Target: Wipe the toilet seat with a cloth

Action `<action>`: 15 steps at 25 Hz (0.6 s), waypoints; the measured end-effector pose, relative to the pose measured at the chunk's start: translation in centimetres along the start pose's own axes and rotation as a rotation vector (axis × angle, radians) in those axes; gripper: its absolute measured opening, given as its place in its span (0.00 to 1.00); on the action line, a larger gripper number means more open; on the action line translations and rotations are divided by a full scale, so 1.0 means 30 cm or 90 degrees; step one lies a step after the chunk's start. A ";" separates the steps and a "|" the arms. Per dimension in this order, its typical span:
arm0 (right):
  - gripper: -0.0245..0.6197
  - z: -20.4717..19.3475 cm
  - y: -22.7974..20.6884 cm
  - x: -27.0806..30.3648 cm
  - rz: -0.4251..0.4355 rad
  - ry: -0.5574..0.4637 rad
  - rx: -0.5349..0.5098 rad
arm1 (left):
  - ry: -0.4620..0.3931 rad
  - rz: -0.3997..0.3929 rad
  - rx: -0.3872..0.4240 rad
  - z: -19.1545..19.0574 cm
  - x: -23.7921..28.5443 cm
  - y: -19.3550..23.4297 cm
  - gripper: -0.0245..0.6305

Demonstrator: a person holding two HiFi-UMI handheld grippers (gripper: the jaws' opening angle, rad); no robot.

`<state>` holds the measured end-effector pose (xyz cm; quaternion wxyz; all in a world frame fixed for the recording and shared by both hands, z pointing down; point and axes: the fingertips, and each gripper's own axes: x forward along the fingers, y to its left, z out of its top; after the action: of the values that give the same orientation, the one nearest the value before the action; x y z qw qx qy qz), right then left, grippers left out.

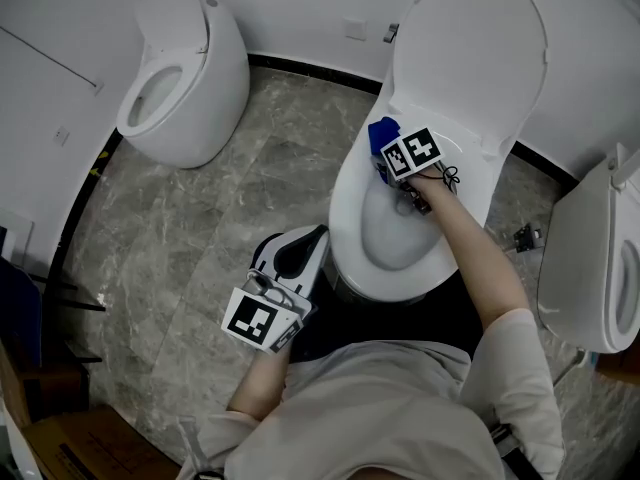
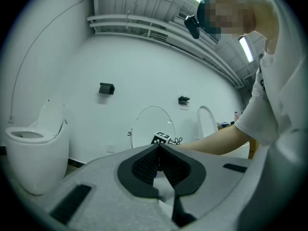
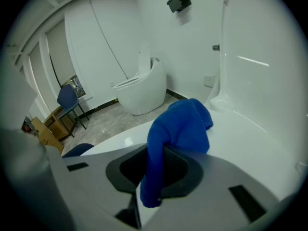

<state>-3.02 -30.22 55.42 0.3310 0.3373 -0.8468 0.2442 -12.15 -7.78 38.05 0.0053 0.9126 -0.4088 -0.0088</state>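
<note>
The white toilet stands in the middle of the head view with its lid (image 1: pixel 470 58) raised and its seat (image 1: pixel 348 198) down over the bowl. My right gripper (image 1: pixel 388 154) is shut on a blue cloth (image 1: pixel 382 133), which is pressed on the rear left of the seat. In the right gripper view the cloth (image 3: pixel 183 126) bulges out past the right gripper (image 3: pixel 161 153) onto the glossy seat (image 3: pixel 250 138). My left gripper (image 1: pixel 305 246) hangs off the toilet's front left, away from the seat. In its own view the left gripper (image 2: pixel 159 150) is shut with nothing in it.
A second toilet (image 1: pixel 185 68) stands at the back left and a third (image 1: pixel 590 268) at the right edge. A blue chair (image 3: pixel 67 97) and a cardboard box (image 1: pixel 70 443) are at the left. The floor (image 1: pixel 230 208) is grey marble tile.
</note>
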 end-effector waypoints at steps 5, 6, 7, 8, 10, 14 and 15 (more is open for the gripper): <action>0.12 -0.006 0.026 0.001 0.012 0.003 -0.008 | 0.003 -0.002 0.000 -0.003 0.002 -0.002 0.05; 0.12 -0.007 0.031 0.001 0.013 0.003 -0.009 | 0.003 -0.002 0.000 -0.004 0.002 -0.001 0.05; 0.12 -0.010 0.036 0.001 0.016 0.004 -0.009 | 0.003 -0.001 0.000 -0.004 0.001 0.000 0.05; 0.12 -0.013 0.042 0.002 0.019 0.005 -0.010 | 0.003 0.000 0.000 -0.005 0.001 0.000 0.05; 0.12 -0.022 0.053 0.002 0.026 0.008 -0.013 | 0.004 0.002 0.002 -0.007 0.002 0.001 0.05; 0.12 -0.027 0.074 0.000 0.038 0.011 -0.019 | 0.005 0.003 0.006 -0.004 0.002 0.005 0.05; 0.12 -0.028 0.079 0.000 0.042 0.012 -0.020 | 0.006 0.004 0.006 -0.005 0.003 0.007 0.05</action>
<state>-4.43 -28.15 55.53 0.3361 0.3016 -0.8581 0.2445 -12.25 -7.98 38.19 0.0031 0.9114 -0.4116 -0.0027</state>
